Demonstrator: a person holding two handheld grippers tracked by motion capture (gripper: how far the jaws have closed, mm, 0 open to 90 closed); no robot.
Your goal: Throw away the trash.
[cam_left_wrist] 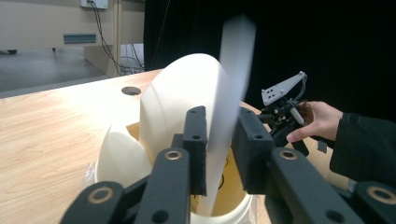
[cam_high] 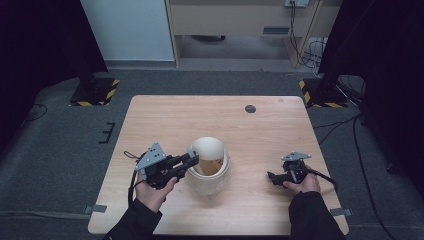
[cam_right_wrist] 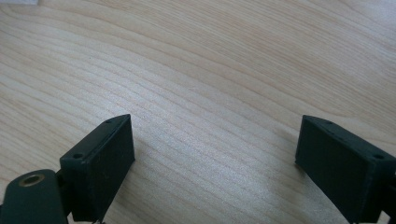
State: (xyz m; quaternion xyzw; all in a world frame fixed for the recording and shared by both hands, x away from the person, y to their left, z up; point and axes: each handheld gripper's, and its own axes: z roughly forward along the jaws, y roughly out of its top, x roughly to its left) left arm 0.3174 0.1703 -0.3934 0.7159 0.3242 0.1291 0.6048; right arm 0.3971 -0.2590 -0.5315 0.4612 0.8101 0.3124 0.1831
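I had the left gripper (cam_high: 192,161) at the near rim of the cream bucket (cam_high: 210,172), which stood mid-table (cam_high: 260,125). A thin white sheet (cam_left_wrist: 229,93) rose out of the bucket between its jaws; I couldn't tell if the pads pinched it. My right gripper (cam_high: 272,176) rested apart, jaws spread, empty.

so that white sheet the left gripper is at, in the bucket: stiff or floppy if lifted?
Probably floppy: the white sheet is thin and the others curl inside the bucket. Likely light. It may slip, since the left gripper shows a gap beside it.
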